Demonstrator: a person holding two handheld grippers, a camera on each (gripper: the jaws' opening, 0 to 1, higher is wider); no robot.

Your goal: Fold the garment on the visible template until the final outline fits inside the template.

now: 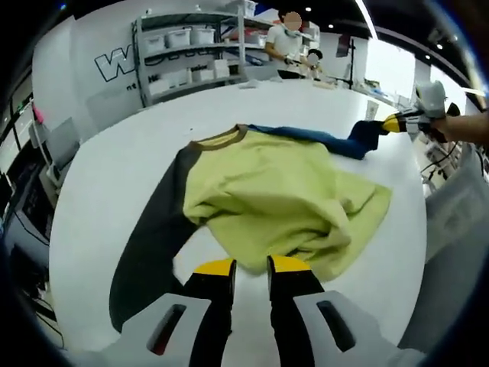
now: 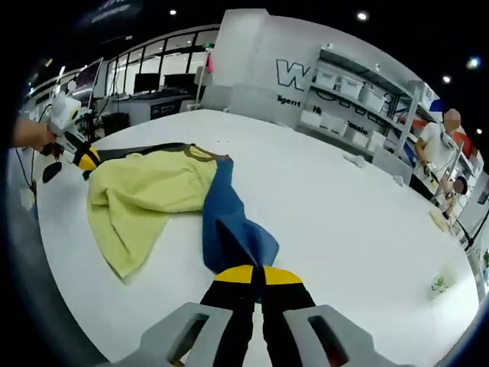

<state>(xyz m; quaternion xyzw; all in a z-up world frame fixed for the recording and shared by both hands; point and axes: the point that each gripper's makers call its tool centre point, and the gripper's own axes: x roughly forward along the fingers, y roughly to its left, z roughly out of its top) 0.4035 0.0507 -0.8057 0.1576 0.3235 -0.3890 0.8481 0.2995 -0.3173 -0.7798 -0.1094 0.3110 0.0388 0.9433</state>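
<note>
A garment lies bunched on the white table (image 1: 114, 176). It has a yellow-green body (image 1: 275, 199), a dark grey sleeve (image 1: 157, 237) and a blue sleeve (image 1: 336, 141). My left gripper (image 1: 252, 267) sits at the near hem of the yellow-green body with a narrow gap between its jaws; table shows in that gap. In the right gripper view the left gripper (image 2: 82, 159) touches the far edge of the yellow-green body (image 2: 153, 191). My right gripper (image 2: 256, 274) is shut on the cuff of the blue sleeve (image 2: 229, 229); the right gripper (image 1: 393, 124) also appears at the sleeve's end.
Shelves with white bins (image 1: 187, 53) stand beyond the table, with people (image 1: 289, 38) beside them. Desks with monitors (image 2: 153, 84) line the far side. The table's curved edge (image 1: 57, 252) runs close on the left. Bare tabletop (image 2: 351, 214) spreads right of the blue sleeve.
</note>
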